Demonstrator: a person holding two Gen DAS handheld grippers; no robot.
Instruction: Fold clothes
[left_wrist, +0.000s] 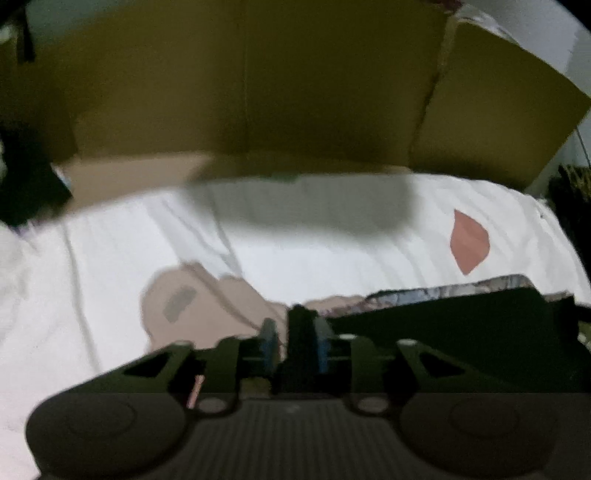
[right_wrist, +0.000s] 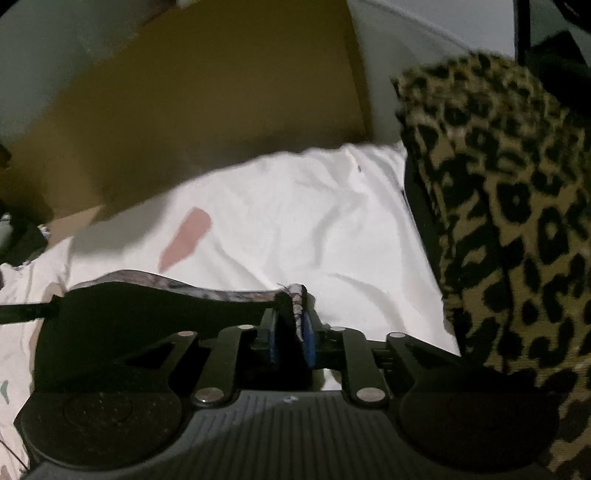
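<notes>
Left gripper (left_wrist: 295, 338): jaws drawn close, a fold of the black garment (left_wrist: 461, 339) pinched between the blue fingers (left_wrist: 269, 338). Right gripper (right_wrist: 291, 334): jaws likewise drawn close, the same black garment (right_wrist: 147, 314) clamped at its edge between the blue fingers (right_wrist: 309, 341). The garment is seen stretched between the two tools, its upper edge showing a pale patterned lining or trim (right_wrist: 207, 286), visible in the left view as a grey mottled strip (left_wrist: 443, 291). The cloth is held just over the white sheet (left_wrist: 314, 251); whether its lower part touches the sheet cannot be told. On the sheet a pink-brown patch (left_wrist: 469, 245) is noted beyond the garment, seen also from the right wrist (right_wrist: 184, 238). A larger beige shape (left_wrist: 199, 306) is printed or lying on the sheet just left of the left gripper; which one is not clear, the picture being blurred. A brown cardboard panel (left_wrist: 258, 92) is stood upright behind the sheet, seen again in the right view (right_wrist: 203, 103). A leopard-print cushion or fabric (right_wrist: 509, 206) is set at the right side of the sheet, touching its edge.
</notes>
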